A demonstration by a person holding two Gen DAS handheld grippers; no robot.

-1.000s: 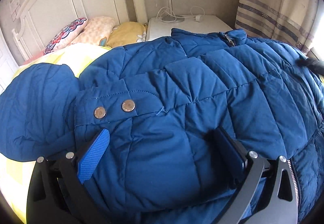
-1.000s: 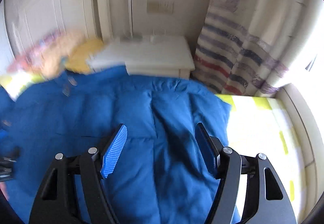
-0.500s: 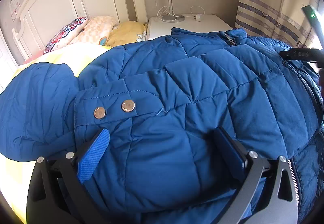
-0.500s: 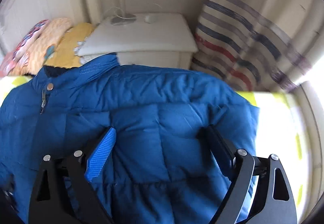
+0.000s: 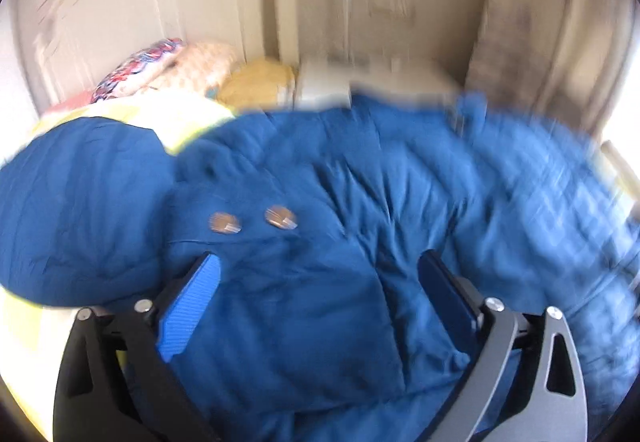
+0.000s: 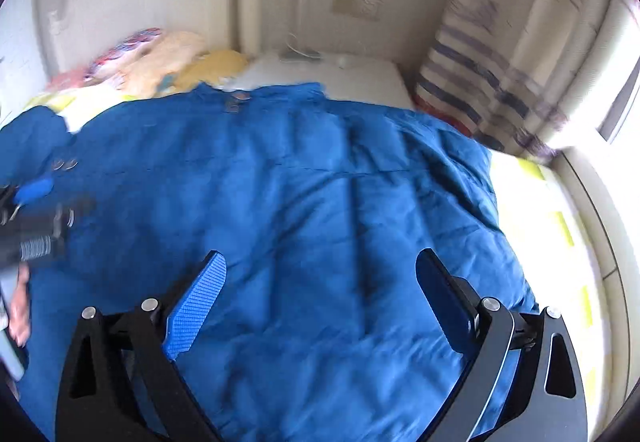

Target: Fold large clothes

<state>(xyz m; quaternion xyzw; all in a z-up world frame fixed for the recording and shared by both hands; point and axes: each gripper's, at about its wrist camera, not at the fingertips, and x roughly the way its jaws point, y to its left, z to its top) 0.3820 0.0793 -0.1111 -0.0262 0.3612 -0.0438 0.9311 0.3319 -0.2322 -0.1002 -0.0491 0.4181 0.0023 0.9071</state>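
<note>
A large blue quilted jacket [image 5: 360, 182] lies spread over the bed, its hood at the left and two metal snaps [image 5: 226, 222] near its collar flap. My left gripper [image 5: 320, 282] is open just above the jacket below the snaps, the fabric bulging between its fingers without being pinched. The picture is blurred by motion. In the right wrist view the jacket [image 6: 300, 182] fills the middle. My right gripper [image 6: 320, 278] hovers over it with its jaws opening wide and nothing pressed between the pads. The left gripper [image 6: 36, 210] and a hand [image 6: 18, 306] show at that view's left edge.
Pillows [image 5: 160, 62] lie against a white headboard [image 5: 132, 14] at the back left. A white nightstand [image 6: 332, 78] with a lamp pole stands behind the jacket, with a striped curtain [image 6: 500, 82] to its right. Yellow bed sheet [image 6: 540, 222] shows to the right of the jacket.
My right gripper's jaws have widened and it has drawn back over the jacket, so more fabric shows. The left view has shifted and blurred; the right gripper has left its right edge.
</note>
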